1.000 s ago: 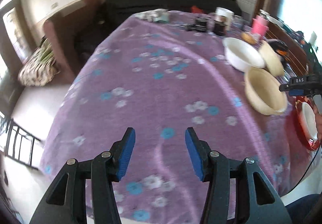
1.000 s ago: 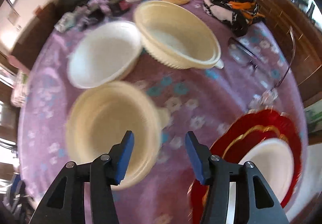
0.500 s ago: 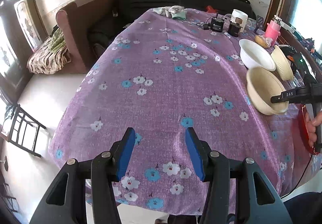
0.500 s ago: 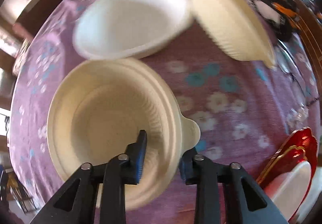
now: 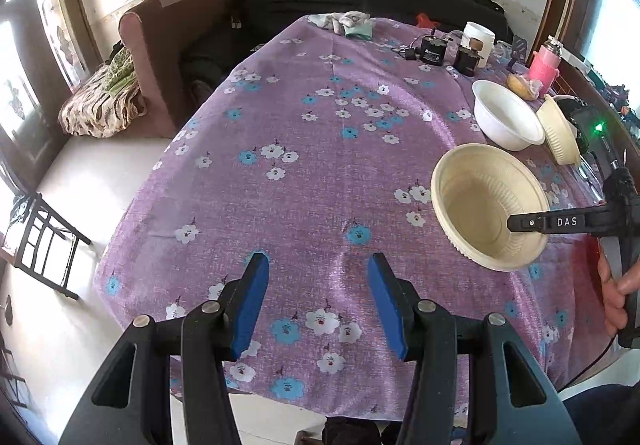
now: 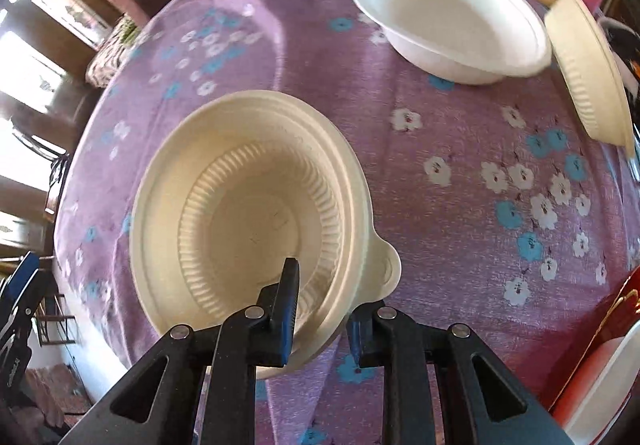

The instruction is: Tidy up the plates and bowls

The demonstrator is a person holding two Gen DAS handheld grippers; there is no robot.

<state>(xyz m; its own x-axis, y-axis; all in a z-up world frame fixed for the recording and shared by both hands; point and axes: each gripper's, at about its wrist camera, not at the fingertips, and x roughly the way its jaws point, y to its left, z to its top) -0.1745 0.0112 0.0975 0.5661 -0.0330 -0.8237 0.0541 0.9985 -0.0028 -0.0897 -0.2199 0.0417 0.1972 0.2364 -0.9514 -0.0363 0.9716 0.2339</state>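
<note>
My right gripper (image 6: 324, 285) is shut on the near rim of a ribbed cream bowl (image 6: 240, 205), one finger inside and one outside, just beside the bowl's small tab. The left wrist view shows the same cream bowl (image 5: 480, 205) at the table's right side, with the right gripper (image 5: 518, 223) reaching in from the right. A white bowl (image 6: 448, 13) and a second cream bowl (image 6: 588, 65) sit farther back. My left gripper (image 5: 318, 273) hangs open over the purple flowered tablecloth (image 5: 320, 149), holding nothing.
A red plate (image 6: 616, 309) with a white plate (image 6: 608, 385) on it lies at the right edge. At the table's far end stand a white jar (image 5: 478, 37), black gadgets (image 5: 432, 53) and a pink bottle (image 5: 544, 65). Sofa and floor lie beyond the left edge.
The right gripper came down and shut on the cream bowl's rim. The bowl now sits farther from the white bowl. The left gripper stayed open in place.
</note>
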